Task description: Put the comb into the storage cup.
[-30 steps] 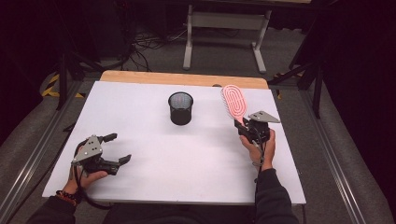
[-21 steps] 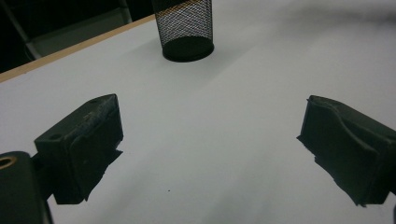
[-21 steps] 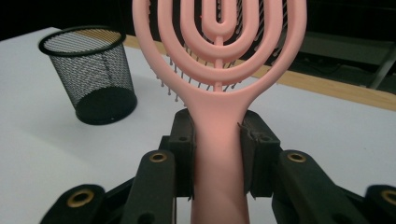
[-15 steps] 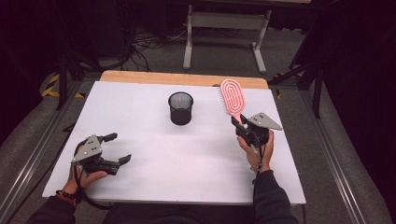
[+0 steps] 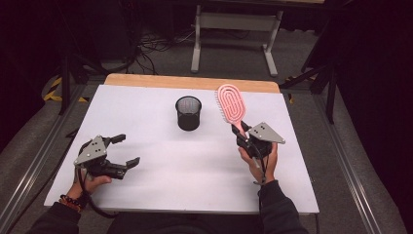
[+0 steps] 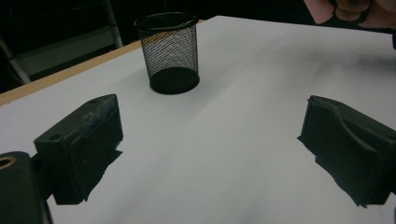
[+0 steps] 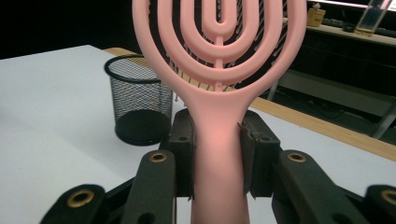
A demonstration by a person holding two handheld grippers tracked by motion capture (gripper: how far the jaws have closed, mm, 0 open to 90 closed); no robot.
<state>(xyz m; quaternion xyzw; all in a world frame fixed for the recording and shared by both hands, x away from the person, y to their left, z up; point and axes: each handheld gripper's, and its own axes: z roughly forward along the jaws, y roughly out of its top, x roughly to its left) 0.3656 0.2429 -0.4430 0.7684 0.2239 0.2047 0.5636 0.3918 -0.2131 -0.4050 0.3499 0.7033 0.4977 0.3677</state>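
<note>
My right gripper (image 5: 242,130) is shut on the handle of a pink vented hairbrush (image 5: 230,104), whose oval head rises up and away, tilted toward the cup. In the right gripper view both pads clamp the pink hairbrush (image 7: 219,84) handle, and my right gripper (image 7: 218,154) holds it above the table. A black mesh cup (image 5: 188,112) stands upright at the table's middle back, empty as far as I can see; the mesh cup (image 7: 137,105) lies just left of the brush. My left gripper (image 5: 125,150) rests open at the front left, nothing between its jaws (image 6: 210,140), facing the mesh cup (image 6: 170,53).
The white tabletop (image 5: 160,170) has a wooden strip (image 5: 190,83) along its far edge. Beyond it stand a metal stand's legs (image 5: 234,44) and cables on a dark floor. A metal rail (image 5: 346,161) runs along the right side.
My right gripper has carried the hairbrush leftward, toward the cup, and lifted it slightly. The left gripper has stayed where it was.
</note>
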